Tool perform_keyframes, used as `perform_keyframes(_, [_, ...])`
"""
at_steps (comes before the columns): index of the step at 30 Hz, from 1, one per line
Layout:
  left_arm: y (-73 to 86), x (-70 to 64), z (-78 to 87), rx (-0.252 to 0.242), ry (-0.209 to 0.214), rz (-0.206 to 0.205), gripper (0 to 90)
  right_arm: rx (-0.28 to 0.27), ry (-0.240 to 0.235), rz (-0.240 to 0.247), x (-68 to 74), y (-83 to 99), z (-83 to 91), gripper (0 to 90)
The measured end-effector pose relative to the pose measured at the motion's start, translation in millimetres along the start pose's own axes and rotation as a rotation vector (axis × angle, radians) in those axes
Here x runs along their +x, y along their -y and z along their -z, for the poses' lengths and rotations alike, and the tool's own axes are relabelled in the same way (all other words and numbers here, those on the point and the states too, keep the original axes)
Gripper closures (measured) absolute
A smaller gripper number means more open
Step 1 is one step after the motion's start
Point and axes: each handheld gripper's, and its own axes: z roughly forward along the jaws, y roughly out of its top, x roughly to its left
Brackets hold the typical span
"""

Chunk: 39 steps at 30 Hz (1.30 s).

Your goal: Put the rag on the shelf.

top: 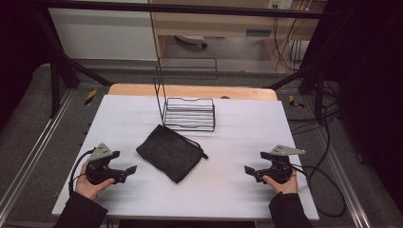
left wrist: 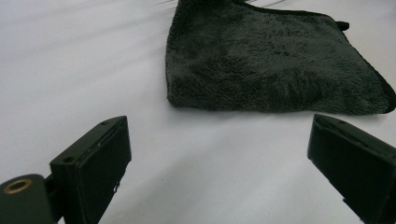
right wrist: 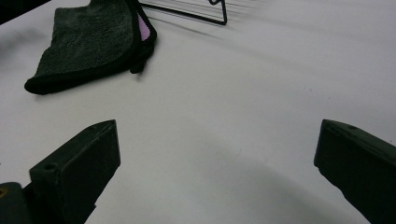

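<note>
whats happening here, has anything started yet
A person sits at a white table holding a two-jaw gripper in each hand. The left gripper and right gripper both rest near the table's front edge with jaws open, gripping nothing. Between them lies a folded dark cloth, untouched, with a bit of pink showing at its edge in the right gripper view. A black wire rack stands just behind the cloth. Nothing is being handled at this moment.

One folded dark grey fleecy cloth [top: 171, 152], one black wire rack [top: 189, 113] and two black two-jaw handheld grippers, left [top: 127, 173] and right [top: 251, 169], occupy one white table [top: 247, 128].
</note>
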Motion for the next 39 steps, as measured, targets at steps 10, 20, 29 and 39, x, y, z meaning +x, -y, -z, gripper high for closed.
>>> perform_keyframes(10, [-3.3, -5.1, -2.6, 0.010, -0.009, -0.002, 5.7, 0.000, 0.002, 0.001, 0.3, -0.2, 0.4, 0.9])
perform_keyframes(20, [-11.9, -23.0, -10.7, 0.029, -0.002, -0.014, 7.4, 0.009, 0.009, 0.010, 2.0, -1.5, -1.3, 0.9])
perform_keyframes(29, [-23.5, -49.6, -24.9, 0.054, 0.029, -0.031, 11.2, 0.021, 0.016, 0.015, 3.0, -1.6, -2.9, 0.8])
perform_keyframes(39, [-34.1, -86.5, -44.1, 0.093, 0.067, -0.060, 24.2, 0.022, 0.019, 0.015, 3.1, -1.7, -2.7, 0.8])
